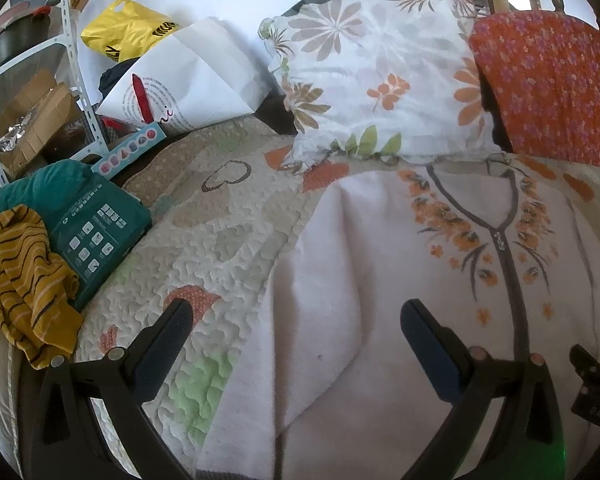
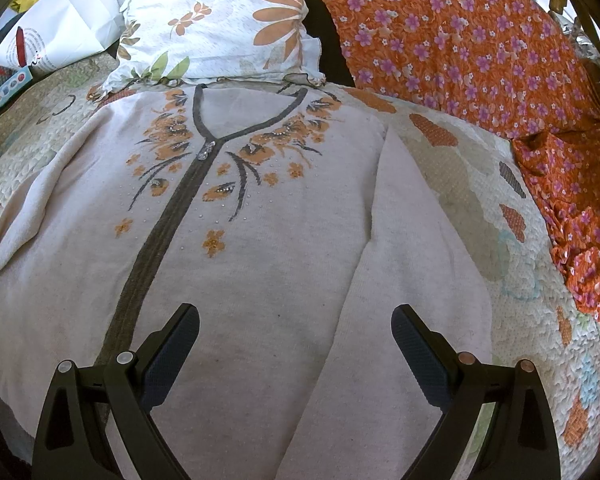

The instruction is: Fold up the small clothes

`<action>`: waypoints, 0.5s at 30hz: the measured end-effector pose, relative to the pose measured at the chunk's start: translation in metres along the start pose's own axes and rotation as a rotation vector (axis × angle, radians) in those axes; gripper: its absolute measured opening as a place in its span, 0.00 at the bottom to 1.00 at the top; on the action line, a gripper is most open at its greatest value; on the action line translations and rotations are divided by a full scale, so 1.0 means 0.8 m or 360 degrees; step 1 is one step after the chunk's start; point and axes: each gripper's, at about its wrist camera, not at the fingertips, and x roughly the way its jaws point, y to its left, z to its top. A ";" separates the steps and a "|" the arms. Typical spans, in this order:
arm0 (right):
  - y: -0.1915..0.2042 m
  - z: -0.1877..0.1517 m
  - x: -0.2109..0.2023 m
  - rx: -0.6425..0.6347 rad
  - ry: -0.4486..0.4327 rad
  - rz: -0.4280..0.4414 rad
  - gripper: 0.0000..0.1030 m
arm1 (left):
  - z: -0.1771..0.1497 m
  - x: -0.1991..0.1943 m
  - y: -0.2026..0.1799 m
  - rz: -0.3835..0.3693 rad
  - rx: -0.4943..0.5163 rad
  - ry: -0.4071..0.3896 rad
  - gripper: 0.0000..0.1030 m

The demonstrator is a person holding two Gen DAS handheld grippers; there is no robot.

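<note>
A pale pink cardigan (image 2: pixel 268 248) with a grey zip band and orange flower embroidery lies flat, front up, on a quilted bedspread (image 1: pixel 204 248). Its sleeves lie alongside the body. My left gripper (image 1: pixel 296 320) is open and empty above the cardigan's left sleeve (image 1: pixel 320 280) near the quilt. My right gripper (image 2: pixel 296 324) is open and empty above the lower body of the cardigan, beside the right sleeve (image 2: pixel 400 264). The cardigan also shows in the left wrist view (image 1: pixel 440 280).
A floral pillow (image 1: pixel 380 68) lies past the collar. An orange flowered cloth (image 2: pixel 480 60) lies at the right. At the left are a mustard striped garment (image 1: pixel 24 280), a teal box (image 1: pixel 100 236), a white paper bag (image 1: pixel 188 76), a yellow bag (image 1: pixel 124 32) and a metal shelf (image 1: pixel 72 60).
</note>
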 end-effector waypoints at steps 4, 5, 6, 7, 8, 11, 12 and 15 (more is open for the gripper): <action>0.000 0.000 0.000 0.0005 -0.0005 0.0005 0.96 | -0.001 0.003 0.000 -0.0008 0.0002 0.0014 1.00; -0.001 0.001 -0.001 0.0001 0.0015 0.0003 0.96 | -0.001 0.003 0.000 -0.0007 0.0005 0.0016 1.00; -0.001 0.001 -0.001 0.0001 0.0019 0.0002 0.96 | -0.002 0.004 0.000 -0.0008 0.0009 0.0020 1.00; -0.001 0.001 -0.001 0.0001 0.0019 0.0002 0.96 | -0.002 0.005 0.000 -0.0010 0.0012 0.0023 1.00; -0.001 0.001 -0.001 0.0001 0.0019 0.0003 0.96 | -0.002 0.005 -0.001 -0.0012 0.0016 0.0028 1.00; -0.001 0.001 -0.001 -0.0001 0.0018 0.0001 0.96 | -0.003 0.006 -0.001 -0.0008 0.0022 0.0029 1.00; -0.001 0.000 -0.001 -0.0001 0.0017 0.0001 0.96 | -0.003 0.007 -0.002 -0.0004 0.0026 0.0029 1.00; -0.001 0.001 -0.001 -0.0001 0.0015 0.0001 0.96 | -0.004 0.011 0.001 -0.0001 0.0050 0.0036 1.00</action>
